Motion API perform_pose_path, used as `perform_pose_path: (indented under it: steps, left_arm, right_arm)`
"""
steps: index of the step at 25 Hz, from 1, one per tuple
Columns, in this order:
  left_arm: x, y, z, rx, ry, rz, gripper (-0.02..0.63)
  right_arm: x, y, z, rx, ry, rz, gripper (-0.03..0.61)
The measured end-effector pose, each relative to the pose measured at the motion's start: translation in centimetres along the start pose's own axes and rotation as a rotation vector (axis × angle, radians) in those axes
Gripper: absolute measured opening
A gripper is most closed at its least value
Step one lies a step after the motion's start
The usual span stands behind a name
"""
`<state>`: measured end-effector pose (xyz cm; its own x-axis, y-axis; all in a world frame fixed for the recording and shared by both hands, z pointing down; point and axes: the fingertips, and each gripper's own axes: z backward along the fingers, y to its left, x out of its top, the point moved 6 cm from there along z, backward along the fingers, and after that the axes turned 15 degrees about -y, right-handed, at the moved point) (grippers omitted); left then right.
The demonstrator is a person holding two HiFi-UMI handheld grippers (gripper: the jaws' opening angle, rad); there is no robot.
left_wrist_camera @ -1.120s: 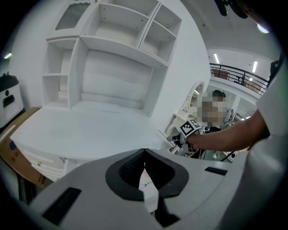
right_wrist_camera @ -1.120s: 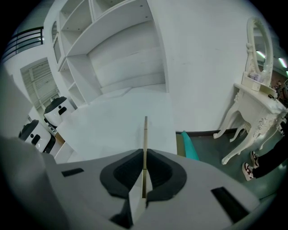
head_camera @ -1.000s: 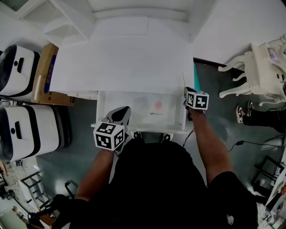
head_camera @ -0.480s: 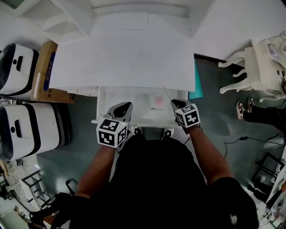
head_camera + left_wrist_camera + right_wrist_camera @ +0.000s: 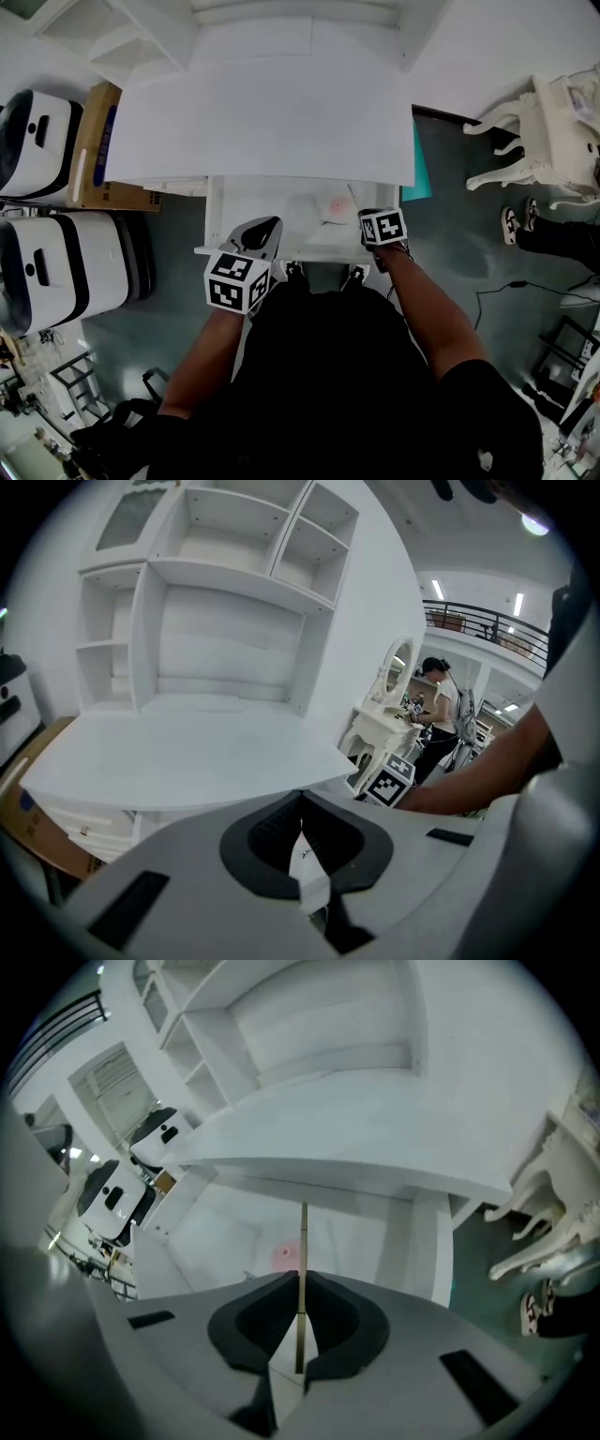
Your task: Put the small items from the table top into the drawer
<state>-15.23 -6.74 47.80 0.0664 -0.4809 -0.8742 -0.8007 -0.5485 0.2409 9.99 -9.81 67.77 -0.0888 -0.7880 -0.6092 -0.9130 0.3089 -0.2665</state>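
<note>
**Lay the stick low and flat in the drawer before you let go**

Your right gripper [image 5: 301,1283] has its jaws pinched together on a thin pale stick [image 5: 303,1237]. The stick juts straight out past the tips and points into the open drawer [image 5: 253,199]. In the head view the gripper hangs at the drawer's front right corner. The stick slants over the drawer floor near a small pink round item [image 5: 335,204] that lies inside.

The step in hand looks like the drop-off. To do it well:

- Tip the gripper so the stick runs along the drawer floor rather than aiming at the back wall.
- Bring it low, and set it beside the pink item, not on top of it.
- Part the jaws only once the stick is close over the floor. A stick this thin and light will likely roll or bounce if you release it from height.
- Watch the far end, which could catch under the overhang of the table top [image 5: 262,122].

Your left gripper [image 5: 299,806] sits at the drawer's front left, its jaws closed together with nothing visible between them. Hold it off the front rim.

No writing can be read. The cardboard box [image 5: 94,141] left of the table carries a blue strip whose print is too small to make out. The cubes on both grippers bear only black-and-white square markers.
</note>
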Motion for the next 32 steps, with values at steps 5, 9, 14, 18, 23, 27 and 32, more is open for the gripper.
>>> perform_pose_path:
  steps: [5,9,14,18,23,27,32]
  left_arm:
    - [-0.3,0.2,0.5,0.02,0.015,0.005,0.011]
    - [-0.1,0.5,0.8,0.033,0.019,0.008,0.011]
    - [-0.4,1.1,1.1,0.05,0.025,0.032,0.011]
    - [-0.6,1.3,1.2,0.057,0.033,0.037,0.011]
    - [-0.8,1.2,0.9,0.059,0.041,0.039,0.011]
    - [-1.1,1.0,1.0,0.063,0.048,0.04,0.011]
    - [-0.9,0.5,0.6,0.062,0.047,0.04,0.011]
  right_arm:
    - [-1.6,-1.0,-2.2,-0.082,0.056,-0.105,0.044]
    - [-2.3,-1.4,-3.7,-0.103,0.098,-0.122,0.045]
    - [-3.4,-2.2,-4.9,-0.127,0.147,-0.17,0.046]
    - [-4.2,-2.6,-5.2,-0.133,0.172,-0.178,0.046]
    - [-4.9,-3.0,-5.4,-0.133,0.184,-0.168,0.046]
    - [-5.0,-2.8,-5.5,-0.117,0.183,-0.157,0.046]
    - [-4.4,-2.5,-5.3,-0.084,0.172,-0.156,0.048]
